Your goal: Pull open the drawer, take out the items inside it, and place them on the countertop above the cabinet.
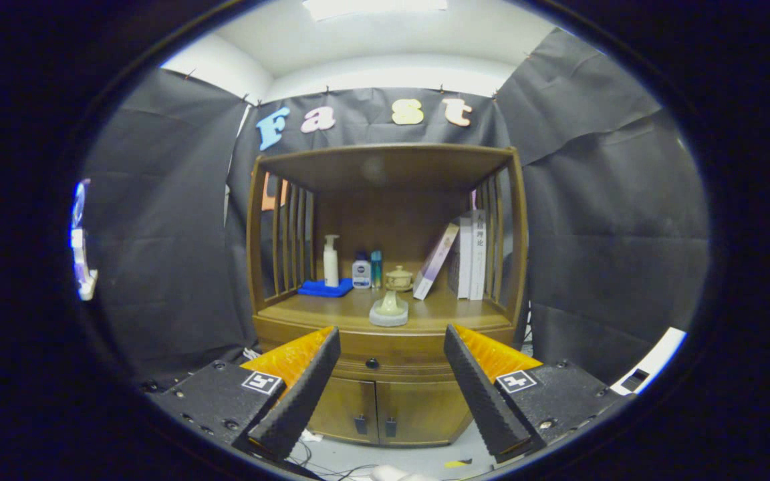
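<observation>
- Gripper (392, 364) held well back from the wooden cabinet (385, 401); fingers spread wide, grasping nothing.
- Drawer (385, 366) sits flush and closed, between the fingers; its dark knob (372, 363) at 12 o'clock, just left of centre.
- Countertop (425, 319) carries a stone stand (389, 310) at front centre; blue cloth (325, 288), pump bottle (331, 260) at 11; books (470, 254) at 1.
- A closed drawer fits both a drawer unopened and one shut again; contents hidden.
- Judgement: any grip on the knob needs square alignment and a straight, level pull.

Pump bottle (331, 260) on blue cloth (325, 288); books (470, 254) opposite.
</observation>
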Demonstrator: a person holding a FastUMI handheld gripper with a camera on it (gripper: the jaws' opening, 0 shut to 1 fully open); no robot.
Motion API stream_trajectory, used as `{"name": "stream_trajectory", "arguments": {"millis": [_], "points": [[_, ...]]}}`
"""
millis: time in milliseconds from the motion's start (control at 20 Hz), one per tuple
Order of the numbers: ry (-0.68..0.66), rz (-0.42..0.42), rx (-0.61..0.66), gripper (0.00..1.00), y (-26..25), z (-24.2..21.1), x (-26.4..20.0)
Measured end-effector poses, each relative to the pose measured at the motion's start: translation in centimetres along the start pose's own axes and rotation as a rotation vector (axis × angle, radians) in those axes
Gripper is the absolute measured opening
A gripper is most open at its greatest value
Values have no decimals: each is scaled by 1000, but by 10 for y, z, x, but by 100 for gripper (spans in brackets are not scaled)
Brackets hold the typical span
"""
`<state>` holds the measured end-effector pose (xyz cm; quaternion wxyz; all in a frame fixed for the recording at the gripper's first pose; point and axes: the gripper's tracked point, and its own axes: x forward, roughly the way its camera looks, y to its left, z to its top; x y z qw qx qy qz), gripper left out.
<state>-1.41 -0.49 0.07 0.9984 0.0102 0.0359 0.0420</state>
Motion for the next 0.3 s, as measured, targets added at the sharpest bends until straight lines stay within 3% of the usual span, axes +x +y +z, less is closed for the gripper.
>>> {"name": "stream_trajectory", "arguments": {"millis": [300], "points": [[-106,-88,-5,100,-37,40,-33]]}}
